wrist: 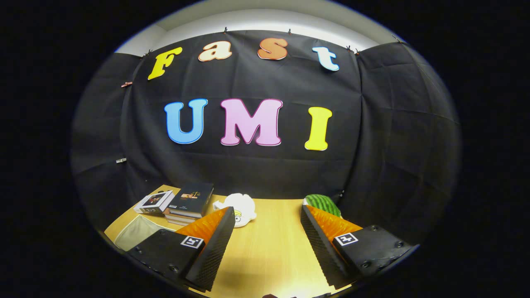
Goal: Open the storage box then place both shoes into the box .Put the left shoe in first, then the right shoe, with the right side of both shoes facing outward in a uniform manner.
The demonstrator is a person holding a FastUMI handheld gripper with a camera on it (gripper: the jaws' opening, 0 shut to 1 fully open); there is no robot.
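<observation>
My gripper (267, 215) is spread wide, nothing between the fingers, only bare wooden table (273, 248) in the gap. Fingers held above the tabletop, pointing toward the black cloth back wall (265, 165).

Storage box: a pale beige open-topped container (138, 235) sits at the near left edge of the table, just outside my left finger and partly hidden behind it. Can't tell whether that is the box, or whether it has a lid. I can't pick out any shoes.

Beyond the left finger: stack of books (190, 203), dark cover on top, near the back wall. A smaller flat box (154, 203) lies just left of the stack, touching or nearly so.

Beyond the gap, slightly left of centre: white plush toy (237, 209), lying just past my left fingertip.

Beyond the right finger: green striped watermelon-like object (325, 203), up against the wall, lower part hidden by the fingertip.
</observation>
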